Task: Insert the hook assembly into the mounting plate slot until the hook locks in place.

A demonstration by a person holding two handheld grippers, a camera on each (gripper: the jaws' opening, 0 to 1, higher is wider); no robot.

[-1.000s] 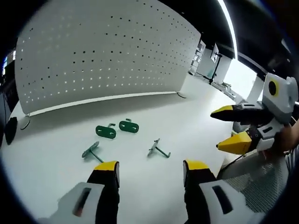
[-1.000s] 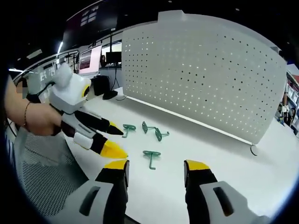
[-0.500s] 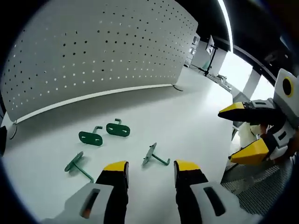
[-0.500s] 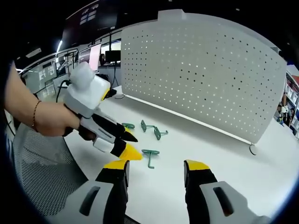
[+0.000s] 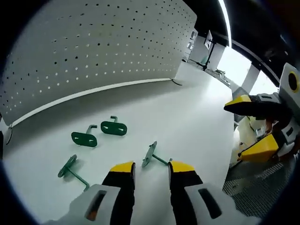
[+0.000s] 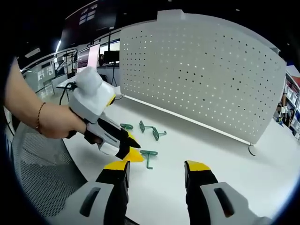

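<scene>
White pegboard panel (image 5: 93,47), dim ceiling striplight (image 5: 228,21)

The white worktop (image 5: 187,117) looks smooth and matt, with only a soft sheen. Behind it stands a white perforated metal pegboard panel (image 5: 93,51), painted matt and evenly punched with small holes. The four green painted metal hook pieces (image 5: 114,127) have a slightly glossy coating. The left tool (image 5: 150,171) has glossy yellow plastic tips on black and pale grey smooth plastic bodies; the right tool (image 6: 156,169) looks the same. Grey mesh-textured fabric (image 6: 42,187) lies below the worktop's edge.
</scene>
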